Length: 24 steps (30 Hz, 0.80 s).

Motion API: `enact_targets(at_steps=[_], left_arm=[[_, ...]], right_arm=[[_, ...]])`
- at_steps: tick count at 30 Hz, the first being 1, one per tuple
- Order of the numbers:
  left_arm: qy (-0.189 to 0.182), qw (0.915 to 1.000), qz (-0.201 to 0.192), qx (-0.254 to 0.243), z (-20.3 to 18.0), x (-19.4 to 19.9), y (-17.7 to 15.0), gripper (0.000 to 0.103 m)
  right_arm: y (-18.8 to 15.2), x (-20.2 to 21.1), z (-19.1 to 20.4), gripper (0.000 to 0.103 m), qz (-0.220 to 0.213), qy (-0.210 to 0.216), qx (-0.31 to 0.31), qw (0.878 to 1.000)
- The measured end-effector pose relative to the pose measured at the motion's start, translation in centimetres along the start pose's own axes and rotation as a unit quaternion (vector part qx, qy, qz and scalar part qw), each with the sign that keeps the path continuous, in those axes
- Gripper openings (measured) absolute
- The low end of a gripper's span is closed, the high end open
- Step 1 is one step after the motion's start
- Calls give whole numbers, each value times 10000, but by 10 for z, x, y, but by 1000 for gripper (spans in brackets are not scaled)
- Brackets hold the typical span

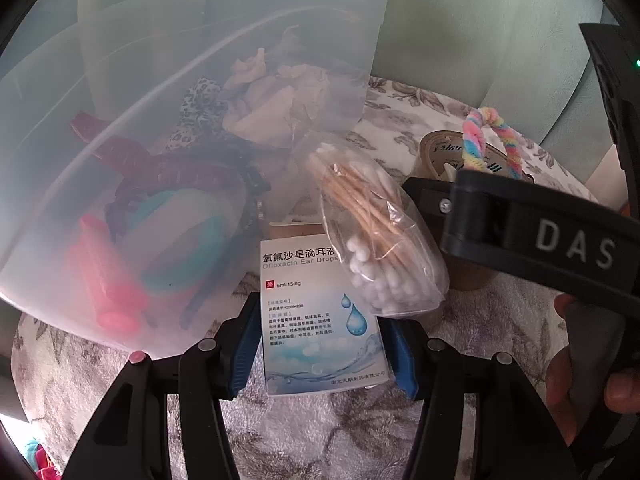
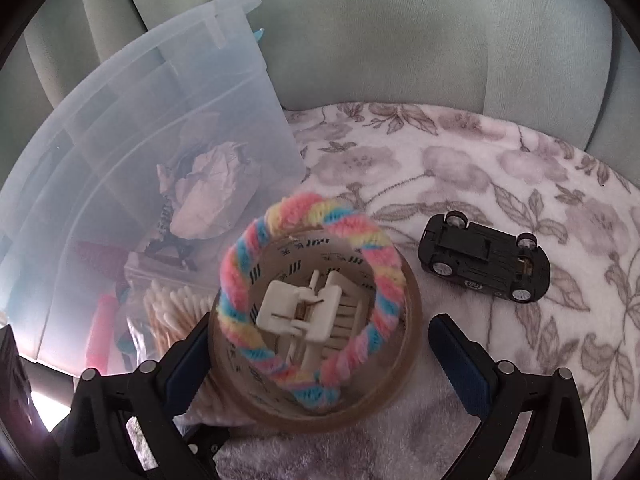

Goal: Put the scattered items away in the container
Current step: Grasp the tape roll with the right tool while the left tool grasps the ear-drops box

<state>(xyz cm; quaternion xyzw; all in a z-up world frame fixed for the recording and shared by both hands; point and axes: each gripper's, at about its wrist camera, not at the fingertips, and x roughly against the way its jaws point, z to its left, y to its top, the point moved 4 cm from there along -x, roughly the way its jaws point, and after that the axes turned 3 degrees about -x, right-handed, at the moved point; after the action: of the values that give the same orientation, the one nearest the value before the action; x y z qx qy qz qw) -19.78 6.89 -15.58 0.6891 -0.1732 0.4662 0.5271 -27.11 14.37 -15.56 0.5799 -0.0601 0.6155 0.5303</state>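
Clamped between the blue pads of the left hand-held gripper point(image 1: 322, 354): ear-drops box point(image 1: 320, 320), beside the translucent container point(image 1: 120, 128), under a cotton-swab bag point(image 1: 376, 232). Spread wide, holding nothing: right hand-held gripper point(image 2: 320, 356), straddling a tape roll point(image 2: 320, 392) topped by a rainbow loop point(image 2: 308, 292). Beyond, overturned on the floral blanket point(image 2: 500, 168): toy car point(image 2: 484, 258).

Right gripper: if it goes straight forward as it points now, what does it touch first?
Probably the brown tape roll between the open right gripper fingers, carrying the rainbow ring; depth is unclear.
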Motion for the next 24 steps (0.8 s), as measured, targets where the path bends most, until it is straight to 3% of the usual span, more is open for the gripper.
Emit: enact_targets(at_steps=[2, 9, 24], left_arm=[[-8, 10000, 14, 2, -2, 2, 0, 58], [-75, 9999, 88, 5, 1, 4, -3, 50], [-434, 9987, 252, -129, 2, 35, -23, 49]], right_arm=[[-1, 1, 1, 98, -25, 46, -88, 9999], [-6, 23, -4, 96, -138, -51, -399, 9991], [-56, 122, -15, 94, -495, -550, -1204, 9900]])
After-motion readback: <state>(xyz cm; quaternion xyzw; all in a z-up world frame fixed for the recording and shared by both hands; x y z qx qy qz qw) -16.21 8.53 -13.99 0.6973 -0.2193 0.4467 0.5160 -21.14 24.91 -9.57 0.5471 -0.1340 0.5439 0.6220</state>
